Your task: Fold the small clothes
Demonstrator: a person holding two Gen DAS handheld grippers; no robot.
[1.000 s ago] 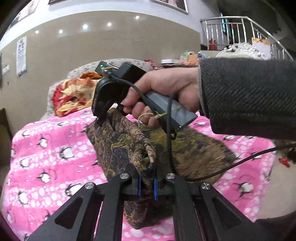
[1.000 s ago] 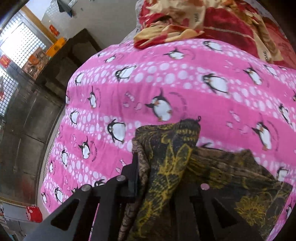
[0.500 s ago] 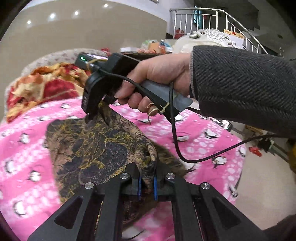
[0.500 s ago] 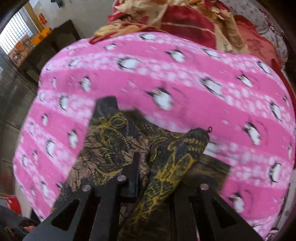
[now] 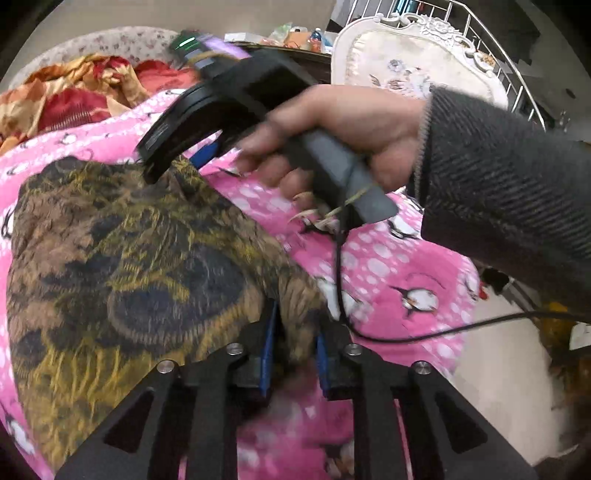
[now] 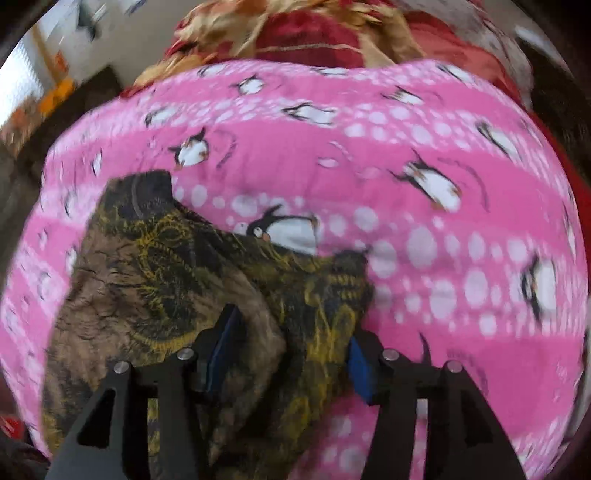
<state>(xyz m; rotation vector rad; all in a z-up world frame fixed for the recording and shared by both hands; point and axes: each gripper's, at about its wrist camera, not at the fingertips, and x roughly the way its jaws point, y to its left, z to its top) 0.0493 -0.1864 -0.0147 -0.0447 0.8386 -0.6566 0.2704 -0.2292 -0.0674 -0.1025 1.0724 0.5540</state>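
Note:
A small brown garment with black and yellow floral print [image 5: 122, 266] lies folded over on the pink penguin blanket [image 5: 388, 273]. My left gripper [image 5: 293, 350] has its blue pads a little apart with a corner of the garment still between them. My right gripper [image 6: 288, 354] stands open, its blue pads wide apart around a fold of the same garment [image 6: 155, 280]. In the left wrist view the right gripper [image 5: 207, 122] is seen held in a hand at the garment's far corner.
A red and gold quilt [image 5: 70, 99] is bunched at the head of the bed [image 6: 306, 33]. A white ornate chair [image 5: 413, 66] and a metal railing stand beyond the bed. The floor [image 5: 498, 362] lies past the blanket's right edge. A cable hangs from the right gripper.
Both grippers have carried the garment's edge over and down onto the blanket. The right gripper's jaws have opened wide; the left jaws have parted slightly. The garment now lies flatter.

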